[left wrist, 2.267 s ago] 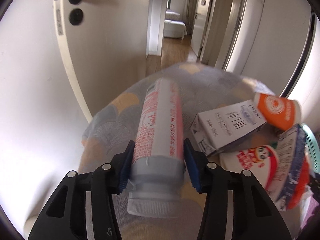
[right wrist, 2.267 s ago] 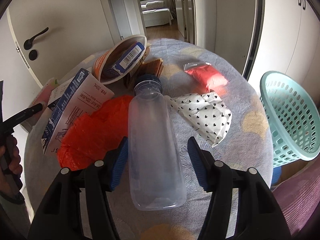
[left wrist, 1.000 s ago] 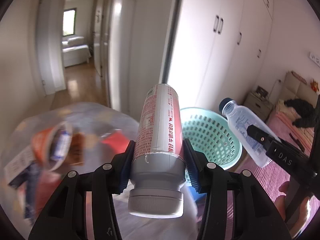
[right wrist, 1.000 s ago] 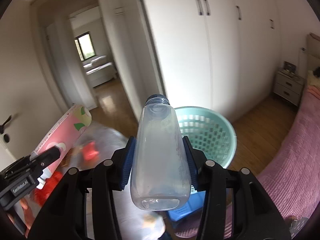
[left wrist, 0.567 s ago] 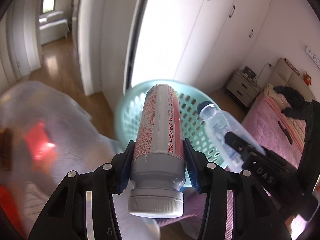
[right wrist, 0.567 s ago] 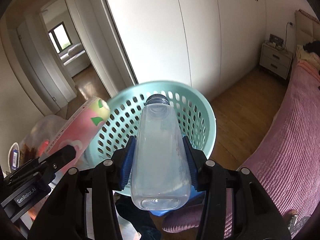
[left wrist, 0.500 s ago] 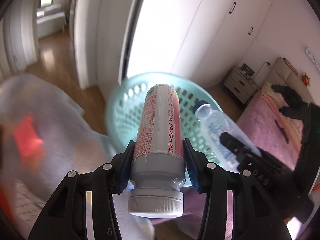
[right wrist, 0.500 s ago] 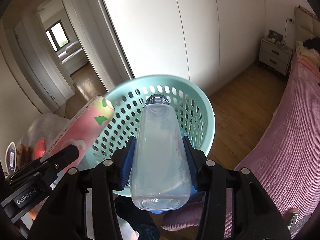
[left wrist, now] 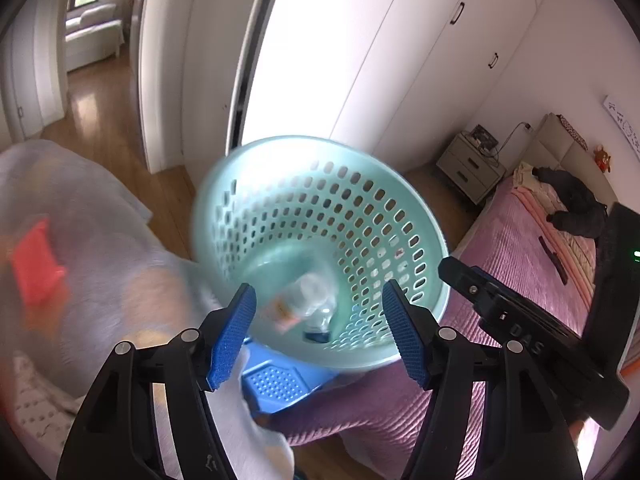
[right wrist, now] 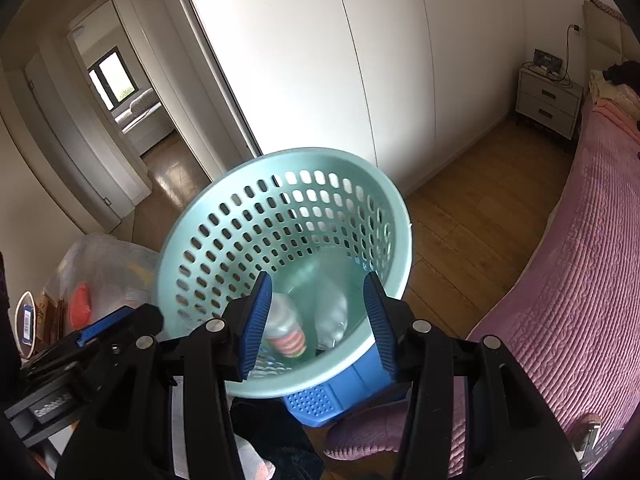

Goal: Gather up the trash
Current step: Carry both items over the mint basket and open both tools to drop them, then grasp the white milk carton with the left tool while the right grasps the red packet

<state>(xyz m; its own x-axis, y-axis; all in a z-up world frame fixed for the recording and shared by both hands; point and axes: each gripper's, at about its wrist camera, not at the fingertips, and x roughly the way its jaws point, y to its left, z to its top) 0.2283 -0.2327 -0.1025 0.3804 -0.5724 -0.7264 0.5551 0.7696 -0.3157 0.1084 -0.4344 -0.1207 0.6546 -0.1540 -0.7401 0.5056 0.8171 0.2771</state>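
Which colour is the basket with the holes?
Light mint green basket, shown best in the right wrist view.

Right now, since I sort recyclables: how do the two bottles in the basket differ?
The pink-labelled bottle shows coloured print; the clear bottle looks see-through and colourless. In the right wrist view the pink-labelled bottle lies left of the clear bottle. Both lie at the bottom of the teal basket.

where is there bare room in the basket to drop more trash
The pink-labelled bottle and the clear bottle crowd the near side of the basket floor. The strip between them and the far perforated wall is bare.
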